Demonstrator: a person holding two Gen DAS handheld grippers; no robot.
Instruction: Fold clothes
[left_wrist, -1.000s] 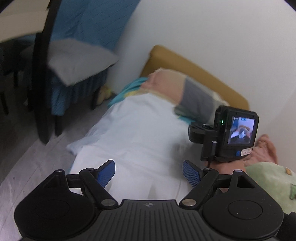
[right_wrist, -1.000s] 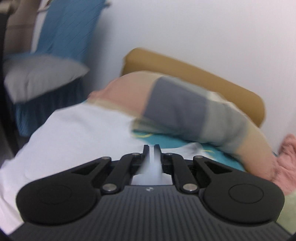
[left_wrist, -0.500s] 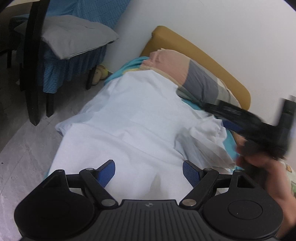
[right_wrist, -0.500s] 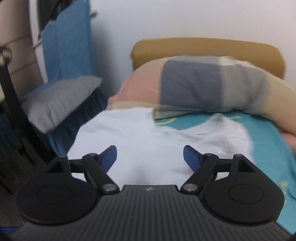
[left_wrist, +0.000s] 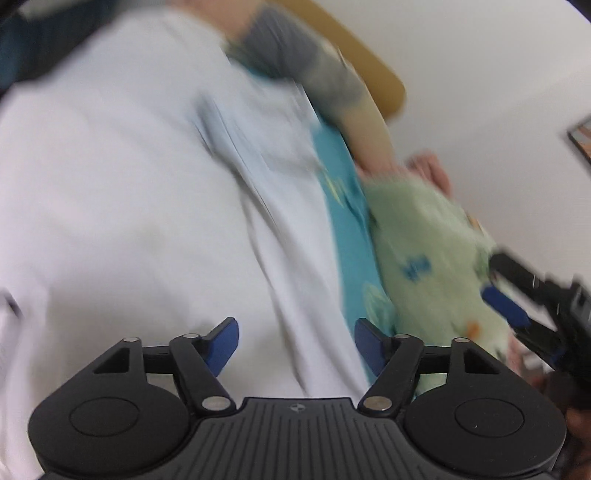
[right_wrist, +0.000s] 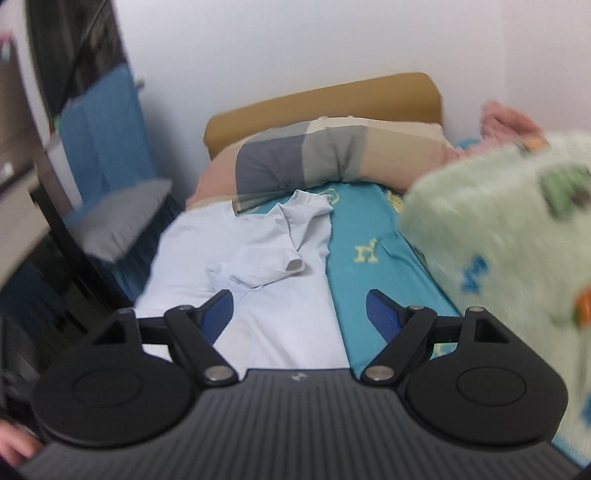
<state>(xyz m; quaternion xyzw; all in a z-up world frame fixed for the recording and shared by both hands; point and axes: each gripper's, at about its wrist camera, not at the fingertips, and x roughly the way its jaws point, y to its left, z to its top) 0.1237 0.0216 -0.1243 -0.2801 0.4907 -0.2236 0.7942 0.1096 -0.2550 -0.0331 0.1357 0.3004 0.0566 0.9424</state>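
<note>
I am holding both my left hand-held gripper (left_wrist: 295, 341) and right hand-held gripper (right_wrist: 299, 308) released, the right having just let go the pale-blue T-shirt's sleeve (right_wrist: 266, 264), folded inward at frame centre on the bed (right_wrist: 369, 280).

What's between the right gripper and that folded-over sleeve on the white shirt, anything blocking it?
Nothing visible blocks it. The right gripper is open above the white shirt, and the sleeve lies straight ahead with only flat shirt fabric between. The green blanket sits off to the right, the pillow beyond.
</note>
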